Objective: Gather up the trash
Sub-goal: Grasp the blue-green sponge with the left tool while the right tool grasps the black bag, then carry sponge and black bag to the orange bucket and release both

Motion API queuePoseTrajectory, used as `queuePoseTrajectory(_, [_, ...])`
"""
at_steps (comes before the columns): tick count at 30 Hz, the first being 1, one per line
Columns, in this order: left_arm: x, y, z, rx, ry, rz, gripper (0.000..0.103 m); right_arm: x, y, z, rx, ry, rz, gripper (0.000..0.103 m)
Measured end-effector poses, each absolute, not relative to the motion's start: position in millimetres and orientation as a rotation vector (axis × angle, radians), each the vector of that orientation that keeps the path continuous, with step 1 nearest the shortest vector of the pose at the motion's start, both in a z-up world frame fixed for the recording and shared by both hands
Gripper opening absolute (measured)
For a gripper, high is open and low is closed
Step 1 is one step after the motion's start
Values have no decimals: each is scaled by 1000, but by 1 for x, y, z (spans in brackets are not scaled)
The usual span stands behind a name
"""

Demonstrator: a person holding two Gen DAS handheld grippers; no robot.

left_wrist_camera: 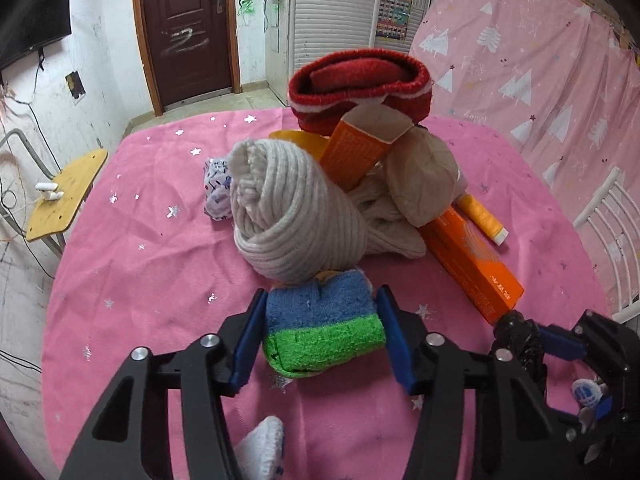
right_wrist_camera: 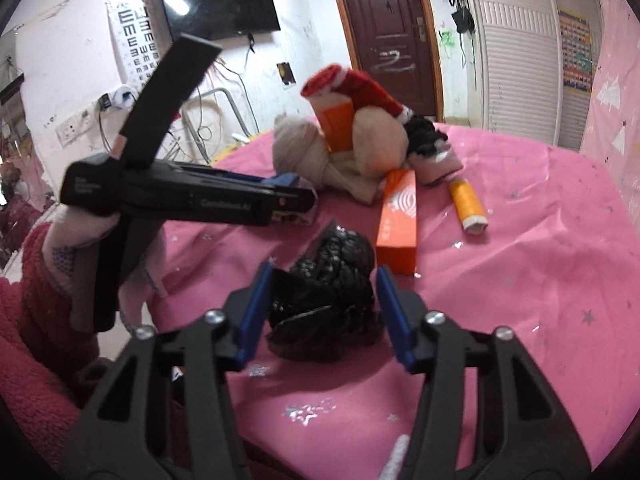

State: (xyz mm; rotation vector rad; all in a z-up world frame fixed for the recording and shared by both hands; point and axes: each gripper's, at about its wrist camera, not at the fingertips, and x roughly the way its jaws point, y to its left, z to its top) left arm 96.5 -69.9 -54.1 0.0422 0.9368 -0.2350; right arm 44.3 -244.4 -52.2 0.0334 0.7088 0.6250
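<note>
My left gripper (left_wrist_camera: 320, 320) has its blue pads on both sides of a rolled blue and green sock (left_wrist_camera: 322, 328) lying on the pink tablecloth (left_wrist_camera: 152, 240), touching its ends. My right gripper (right_wrist_camera: 322, 300) is open around a crumpled black plastic bag (right_wrist_camera: 326, 300), with a gap on the right side. The right gripper also shows in the left wrist view (left_wrist_camera: 560, 344) at the lower right. The left gripper shows in the right wrist view (right_wrist_camera: 288, 196) at the left.
A pile sits beyond: beige ribbed sock (left_wrist_camera: 280, 216), red sock (left_wrist_camera: 360, 88), tan stocking (left_wrist_camera: 420, 176), orange boxes (left_wrist_camera: 472, 264), orange tube (left_wrist_camera: 482, 216), patterned sock (left_wrist_camera: 218, 188). A yellow chair (left_wrist_camera: 64, 192) stands left of the table. A white rail (left_wrist_camera: 612, 240) is at the right.
</note>
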Motion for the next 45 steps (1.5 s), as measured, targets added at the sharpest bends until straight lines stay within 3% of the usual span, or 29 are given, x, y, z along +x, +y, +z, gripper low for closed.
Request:
queuePoseTrajectory(1, [96,-70,-56,37,937,-234,39,44,-244,-54,34,716,625,32])
queuePoseTrajectory(4, [94,-71,-56,36,928,-229,29,44,-247,-54,48,709,633,29])
queuePoseTrajectory(9, [86,-65,-49,9,922,-245,24,44,-258,-44,81,676,632,29])
queuePoseTrajectory(19, [67,-101,3,49,807,-329,24,38,-322,-10,141,542,480,29])
queuePoseTrajectory(29, [61,-200,35,102,749,-490,24,33,-422,9,206,460,195,29])
queuePoseTrajectory(45, [65,-370,25,112,820,-763,24,46,-532,-42,272,554,-127,30])
